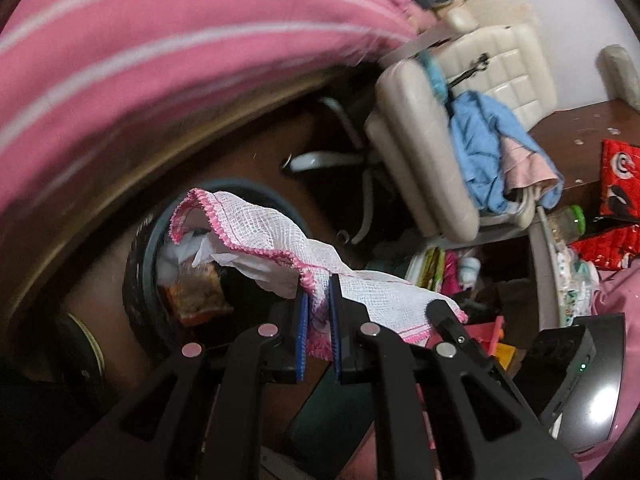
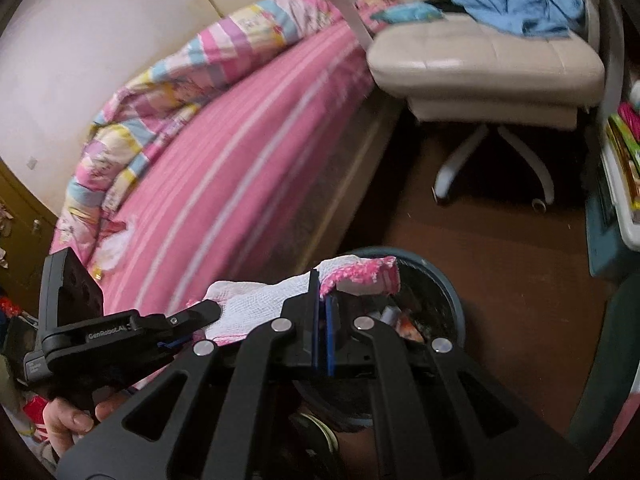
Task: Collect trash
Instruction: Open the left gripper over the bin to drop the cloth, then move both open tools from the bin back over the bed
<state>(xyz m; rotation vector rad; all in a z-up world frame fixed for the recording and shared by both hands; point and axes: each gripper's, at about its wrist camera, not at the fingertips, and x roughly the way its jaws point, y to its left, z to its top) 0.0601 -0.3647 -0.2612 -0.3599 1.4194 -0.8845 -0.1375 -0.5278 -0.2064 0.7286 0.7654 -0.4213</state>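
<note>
While the pink-edged gauze cloth [image 1: 280,240] hangs stretched over the trash bin [image 2: 448,280], the left gripper [image 1: 318,320] and right gripper [image 2: 323,320] each pinch an end of it; it is not yet dropped. Tissue and wrappers [image 1: 196,280] already lie inside, at nine o'clock of the left tongs; releasing remains, I judge

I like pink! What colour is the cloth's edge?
Pink stitching on the white mesh cloth, clearest in the left wrist view.
</note>
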